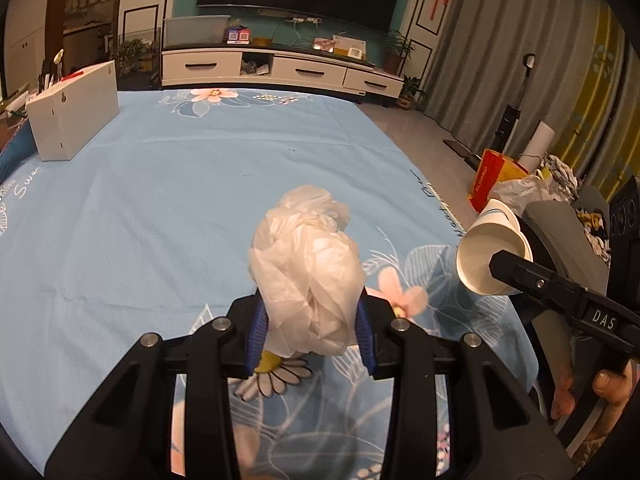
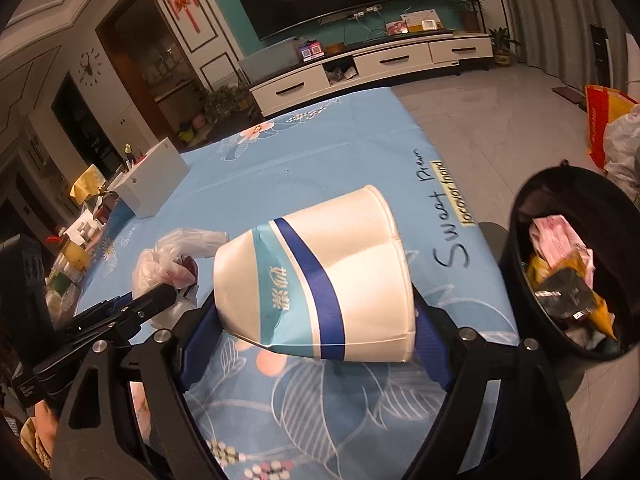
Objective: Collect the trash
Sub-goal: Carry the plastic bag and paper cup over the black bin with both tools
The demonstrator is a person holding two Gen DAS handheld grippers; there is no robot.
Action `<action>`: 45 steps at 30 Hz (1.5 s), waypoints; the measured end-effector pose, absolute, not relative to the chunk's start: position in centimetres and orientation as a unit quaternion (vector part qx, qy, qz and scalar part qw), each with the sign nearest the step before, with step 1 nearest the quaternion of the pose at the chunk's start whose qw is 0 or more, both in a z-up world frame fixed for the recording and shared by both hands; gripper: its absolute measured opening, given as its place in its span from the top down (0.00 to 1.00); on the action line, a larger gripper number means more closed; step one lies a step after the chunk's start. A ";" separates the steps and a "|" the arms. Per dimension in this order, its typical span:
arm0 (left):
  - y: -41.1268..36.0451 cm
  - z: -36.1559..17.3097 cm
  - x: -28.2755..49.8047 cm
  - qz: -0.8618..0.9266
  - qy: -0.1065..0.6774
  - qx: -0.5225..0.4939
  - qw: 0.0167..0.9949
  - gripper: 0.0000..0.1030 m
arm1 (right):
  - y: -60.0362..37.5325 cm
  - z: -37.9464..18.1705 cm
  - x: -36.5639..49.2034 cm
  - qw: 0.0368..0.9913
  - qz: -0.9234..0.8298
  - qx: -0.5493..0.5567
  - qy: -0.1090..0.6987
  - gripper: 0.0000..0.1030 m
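Note:
My left gripper (image 1: 310, 320) is shut on a crumpled white plastic bag (image 1: 308, 276), held just above the blue flowered tablecloth (image 1: 160, 200). My right gripper (image 2: 316, 312) is shut on a squashed white paper cup with blue bands (image 2: 316, 280), held on its side above the table's right part. In the left wrist view the cup (image 1: 490, 252) and the right gripper (image 1: 496, 266) show at the right edge. In the right wrist view the bag (image 2: 168, 260) and the left gripper's fingertip (image 2: 160, 296) show at the left. A black trash bin (image 2: 576, 272) holding wrappers stands beside the table, to the right of the cup.
A white box (image 1: 72, 116) stands at the table's far left. Bottles and clutter (image 2: 76, 248) line the left edge. A red-yellow bag (image 1: 496, 176) and plastic bags lie on the floor to the right. A TV cabinet (image 1: 280, 66) stands behind the table.

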State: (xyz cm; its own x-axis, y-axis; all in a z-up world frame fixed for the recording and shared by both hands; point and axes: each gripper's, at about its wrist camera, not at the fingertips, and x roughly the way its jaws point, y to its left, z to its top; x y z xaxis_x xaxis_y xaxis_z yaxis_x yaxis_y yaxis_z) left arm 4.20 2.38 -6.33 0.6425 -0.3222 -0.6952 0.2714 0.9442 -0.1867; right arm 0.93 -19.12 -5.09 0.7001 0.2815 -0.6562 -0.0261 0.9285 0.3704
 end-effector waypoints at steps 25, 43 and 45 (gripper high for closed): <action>-4.3 -4.5 1.9 -0.207 0.373 0.033 0.904 0.62 | -24.1 -4.9 -3.3 0.912 0.057 0.206 0.349 0.19; -6.7 -4.2 2.0 -0.220 0.367 0.070 0.901 0.62 | -26.1 -5.5 -4.1 0.911 0.053 0.226 0.340 0.19; -7.0 -4.3 2.1 -0.221 0.367 0.075 0.901 0.62 | -26.4 -5.6 -4.2 0.911 0.051 0.230 0.339 0.19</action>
